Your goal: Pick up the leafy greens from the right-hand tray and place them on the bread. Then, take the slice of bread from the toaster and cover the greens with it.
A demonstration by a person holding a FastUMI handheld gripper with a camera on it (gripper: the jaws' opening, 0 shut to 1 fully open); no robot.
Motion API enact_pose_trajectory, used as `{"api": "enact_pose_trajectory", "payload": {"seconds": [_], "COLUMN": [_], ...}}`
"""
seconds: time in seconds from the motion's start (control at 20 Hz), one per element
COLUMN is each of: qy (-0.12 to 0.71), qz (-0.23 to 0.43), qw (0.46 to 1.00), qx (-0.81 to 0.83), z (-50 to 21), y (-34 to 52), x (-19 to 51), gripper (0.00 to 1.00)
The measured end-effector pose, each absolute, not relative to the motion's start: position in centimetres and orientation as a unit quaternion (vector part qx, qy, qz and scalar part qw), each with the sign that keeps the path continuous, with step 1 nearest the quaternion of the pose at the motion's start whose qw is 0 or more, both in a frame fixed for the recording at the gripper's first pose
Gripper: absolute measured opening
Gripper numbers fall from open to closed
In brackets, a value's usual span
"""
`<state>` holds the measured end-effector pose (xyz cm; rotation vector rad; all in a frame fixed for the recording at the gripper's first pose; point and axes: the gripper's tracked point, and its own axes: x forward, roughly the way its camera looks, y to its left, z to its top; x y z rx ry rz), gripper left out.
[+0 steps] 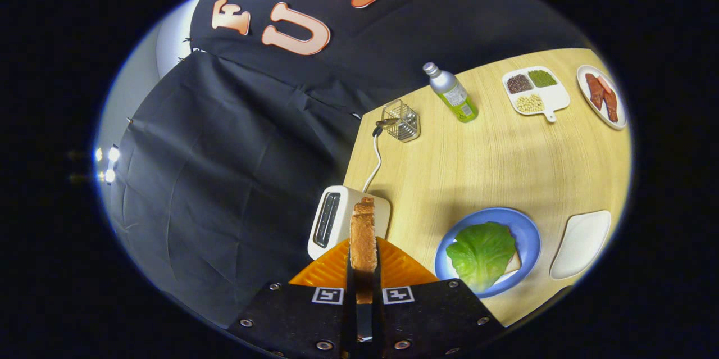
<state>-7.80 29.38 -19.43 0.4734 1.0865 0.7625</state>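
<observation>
Gripping bread slice (363, 241), claw (363, 269) above wooden table (494, 168)

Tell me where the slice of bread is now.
In the gripper view, the bread slice stands on edge, pinched in the gripper, with the toaster just beyond it and the blue plate to its right.

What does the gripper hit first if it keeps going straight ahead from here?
Probably the toaster. The gripper is shut on the bread slice, held edge-on, and the toaster sits just beyond the slice's far end. Depth is unclear in this view; it might pass above it.
</observation>
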Motion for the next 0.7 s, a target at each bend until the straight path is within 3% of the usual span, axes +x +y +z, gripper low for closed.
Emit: {"api": "enact_pose_trajectory", "payload": {"seconds": [0.7], "qy": [0.555], "qz": [0.303], "qw": [0.731], "qx": [0.258], "z": [-30.3], "y": [24.3], "x": [-9.3], "gripper": [0.11]}}
